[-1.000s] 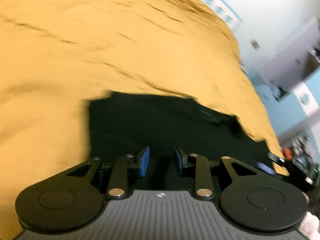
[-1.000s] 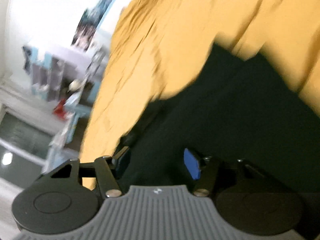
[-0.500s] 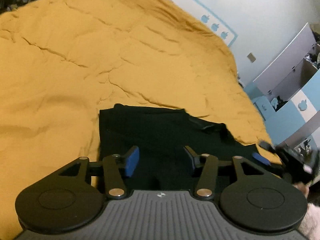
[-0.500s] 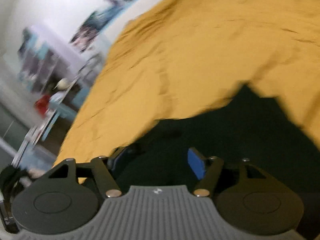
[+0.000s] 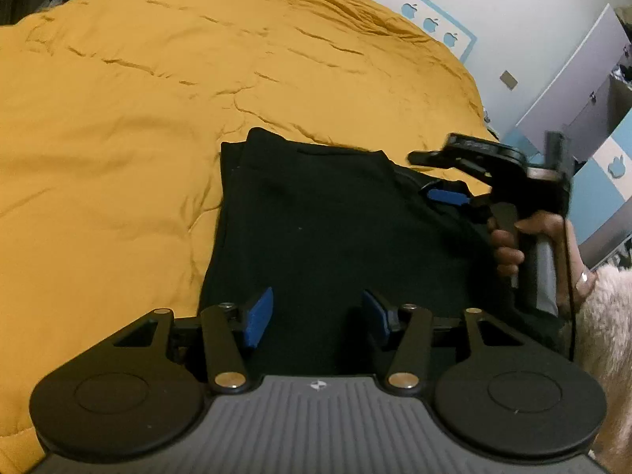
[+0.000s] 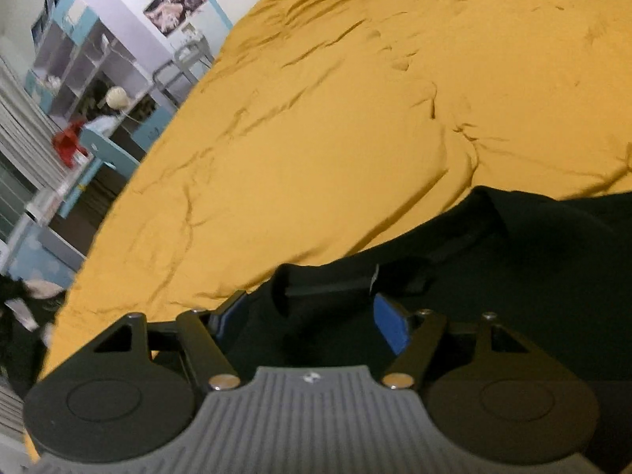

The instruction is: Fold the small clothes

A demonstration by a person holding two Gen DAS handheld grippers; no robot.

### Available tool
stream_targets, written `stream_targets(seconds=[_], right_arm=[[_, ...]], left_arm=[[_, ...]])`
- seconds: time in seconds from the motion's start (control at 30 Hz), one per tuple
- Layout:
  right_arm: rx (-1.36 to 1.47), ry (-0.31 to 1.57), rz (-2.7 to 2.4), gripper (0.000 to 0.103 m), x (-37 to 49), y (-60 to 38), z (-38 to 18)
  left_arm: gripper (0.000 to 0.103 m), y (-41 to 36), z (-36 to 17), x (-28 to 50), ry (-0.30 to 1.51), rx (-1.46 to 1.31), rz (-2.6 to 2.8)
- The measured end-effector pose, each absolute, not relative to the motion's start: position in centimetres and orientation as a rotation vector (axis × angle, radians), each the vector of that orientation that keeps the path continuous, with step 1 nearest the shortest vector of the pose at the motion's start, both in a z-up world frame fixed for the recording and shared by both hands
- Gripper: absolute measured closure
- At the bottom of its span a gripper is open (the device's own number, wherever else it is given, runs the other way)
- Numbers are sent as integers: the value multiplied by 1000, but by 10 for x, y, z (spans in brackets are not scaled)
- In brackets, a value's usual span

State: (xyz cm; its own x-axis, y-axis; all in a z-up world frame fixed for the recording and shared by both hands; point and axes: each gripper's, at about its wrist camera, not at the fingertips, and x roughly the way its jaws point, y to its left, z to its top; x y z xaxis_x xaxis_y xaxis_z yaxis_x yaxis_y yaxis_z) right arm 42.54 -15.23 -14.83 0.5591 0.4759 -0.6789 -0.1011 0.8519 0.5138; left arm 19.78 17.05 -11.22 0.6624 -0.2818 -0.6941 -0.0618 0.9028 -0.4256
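A black garment (image 5: 331, 229) lies partly folded on the yellow bedspread (image 5: 158, 91). My left gripper (image 5: 316, 316) is open over its near edge, holding nothing. My right gripper (image 6: 308, 312) is open, its jaws either side of the garment's collar end (image 6: 355, 280) with a small white tag. The right gripper also shows in the left wrist view (image 5: 454, 185) at the garment's right edge, held by a hand.
The yellow bedspread (image 6: 355, 98) fills most of both views. A white wall with apple stickers (image 5: 430, 23) and grey cabinets (image 5: 584, 91) stand to the right. Shelves and a blue desk with a red object (image 6: 71, 142) stand off the bed's left side.
My left gripper has opened wider and pulled back from the garment. My right gripper has swung round and come to the collar end, and has entered the left view.
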Motion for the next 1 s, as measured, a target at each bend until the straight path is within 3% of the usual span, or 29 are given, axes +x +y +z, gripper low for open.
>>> stream_targets(seconds=[0.27, 1.0], right_arm=[[324, 958, 343, 37, 420, -134, -164], [243, 1039, 397, 37, 280, -174, -121]], left_arm=[[32, 163, -110, 196, 850, -397, -113], [30, 163, -109, 196, 866, -380, -91]])
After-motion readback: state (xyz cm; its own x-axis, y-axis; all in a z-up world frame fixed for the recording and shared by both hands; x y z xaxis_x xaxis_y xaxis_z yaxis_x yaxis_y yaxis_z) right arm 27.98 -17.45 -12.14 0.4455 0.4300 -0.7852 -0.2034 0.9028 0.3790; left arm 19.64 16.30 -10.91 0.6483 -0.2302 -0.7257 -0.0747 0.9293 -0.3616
